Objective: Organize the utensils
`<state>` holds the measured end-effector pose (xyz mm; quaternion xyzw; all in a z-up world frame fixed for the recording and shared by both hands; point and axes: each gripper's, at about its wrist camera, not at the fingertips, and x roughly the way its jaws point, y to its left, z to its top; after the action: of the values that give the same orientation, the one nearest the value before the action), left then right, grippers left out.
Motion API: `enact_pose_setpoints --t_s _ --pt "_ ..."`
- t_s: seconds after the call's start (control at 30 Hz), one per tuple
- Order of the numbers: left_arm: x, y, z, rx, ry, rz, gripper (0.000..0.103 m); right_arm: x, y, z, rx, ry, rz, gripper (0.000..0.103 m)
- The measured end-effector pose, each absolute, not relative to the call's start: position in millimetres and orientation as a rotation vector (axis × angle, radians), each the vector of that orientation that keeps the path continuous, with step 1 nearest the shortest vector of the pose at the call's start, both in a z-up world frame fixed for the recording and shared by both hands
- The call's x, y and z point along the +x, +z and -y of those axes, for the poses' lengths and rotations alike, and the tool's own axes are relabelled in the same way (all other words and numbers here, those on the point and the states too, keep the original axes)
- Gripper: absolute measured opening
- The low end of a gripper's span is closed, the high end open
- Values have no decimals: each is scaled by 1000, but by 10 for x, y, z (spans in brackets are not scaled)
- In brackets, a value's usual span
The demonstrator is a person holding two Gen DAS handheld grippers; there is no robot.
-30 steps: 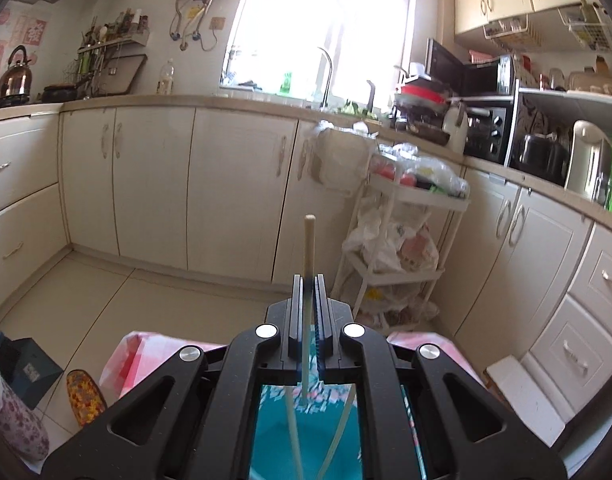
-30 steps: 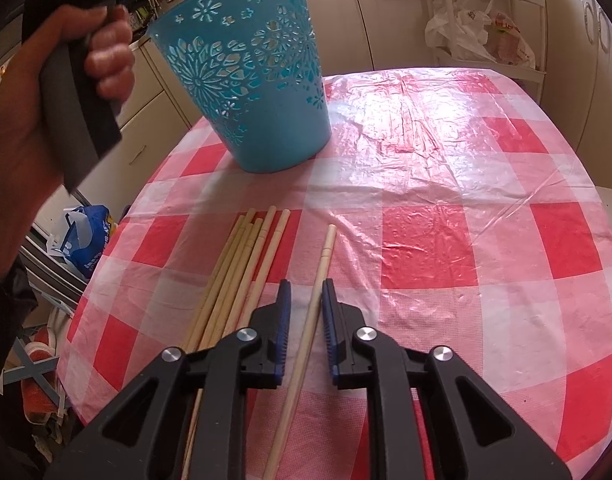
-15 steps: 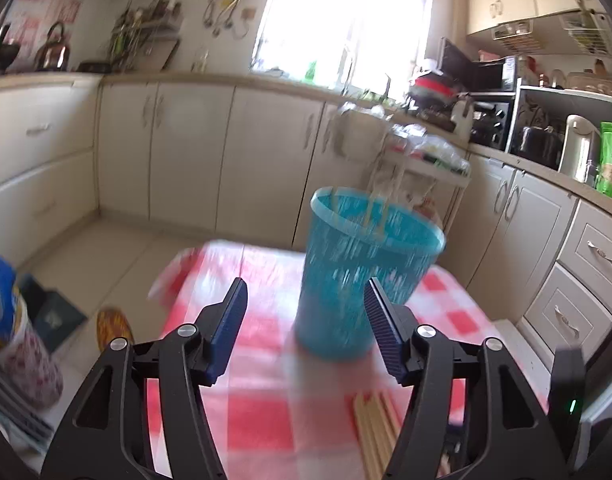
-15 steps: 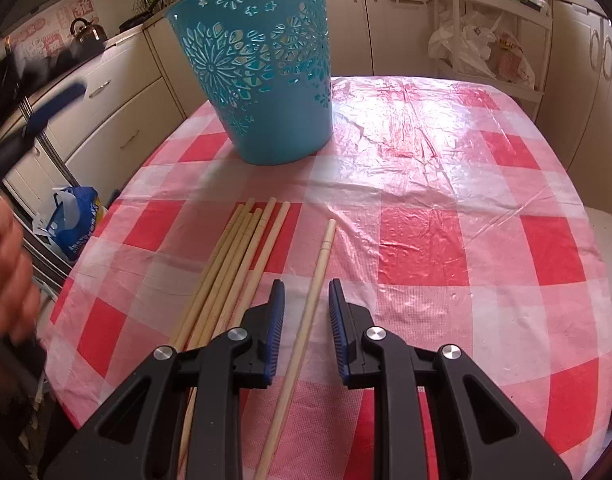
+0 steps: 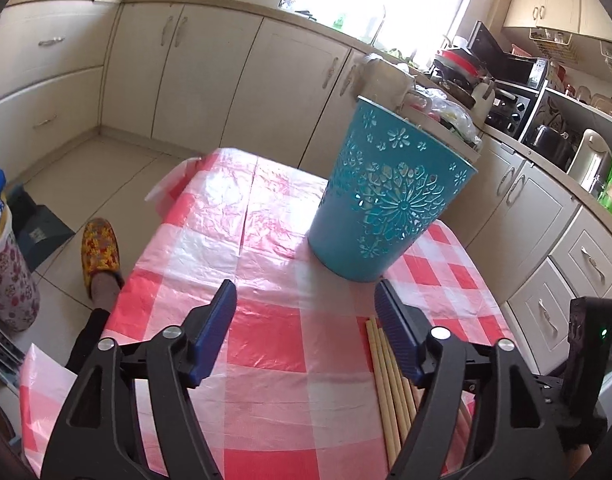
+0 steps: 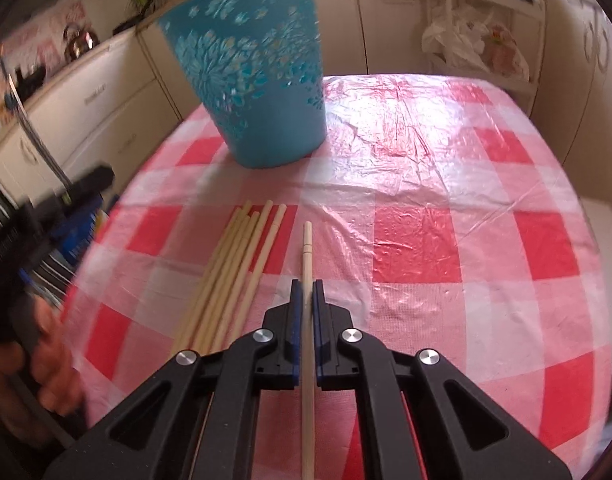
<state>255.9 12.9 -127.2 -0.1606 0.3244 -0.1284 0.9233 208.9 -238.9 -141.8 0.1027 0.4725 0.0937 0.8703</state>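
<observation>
A blue cut-out plastic basket (image 5: 389, 200) stands on the red-and-white checked tablecloth (image 5: 266, 248); it also shows in the right wrist view (image 6: 254, 68). Several wooden chopsticks (image 6: 234, 268) lie side by side in front of it, and show in the left wrist view (image 5: 389, 376). My right gripper (image 6: 304, 292) is shut on a single chopstick (image 6: 307, 256) that points towards the basket. My left gripper (image 5: 306, 312) is open and empty, above the table's near left part, with the chopstick bundle under its right finger.
Cream kitchen cabinets (image 5: 210, 72) run behind the table. A white trolley with bags (image 6: 477, 40) stands at the far side. A slipper (image 5: 100, 252) and a dark box (image 5: 42, 224) lie on the floor left of the table. The left hand (image 6: 46, 364) is at the table's left edge.
My left gripper let go of its chopstick over the basket, opened and drew back low over the table. My right gripper closed on the single chopstick.
</observation>
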Motion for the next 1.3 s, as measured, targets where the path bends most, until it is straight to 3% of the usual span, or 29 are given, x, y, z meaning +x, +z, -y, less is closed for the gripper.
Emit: enact_pose_setpoints --t_s 0.07,0.33,0.6,0.87,1.1,1.3 --pt "2622 -1337 -124 -359 -273 -711 77 2083 -1400 2488 310 218 -982 6" --pt "2773 -1520 -24 -349 -274 -823 81 2024 -1190 2667 543 321 -858 6" --pt "2784 -1549 -28 -370 -293 -830 81 2147 -359 2564 581 420 -568 6" --pt "2789 -1556 -42 -388 -315 -831 81 3193 489 2287 514 377 -355 6" --pt "2789 -1566 -89 -425 -331 -820 81 4039 352 2106 466 202 -387 6" --pt "2775 -1562 -117 -443 -339 -810 81 4100 171 2061 398 157 -458 6"
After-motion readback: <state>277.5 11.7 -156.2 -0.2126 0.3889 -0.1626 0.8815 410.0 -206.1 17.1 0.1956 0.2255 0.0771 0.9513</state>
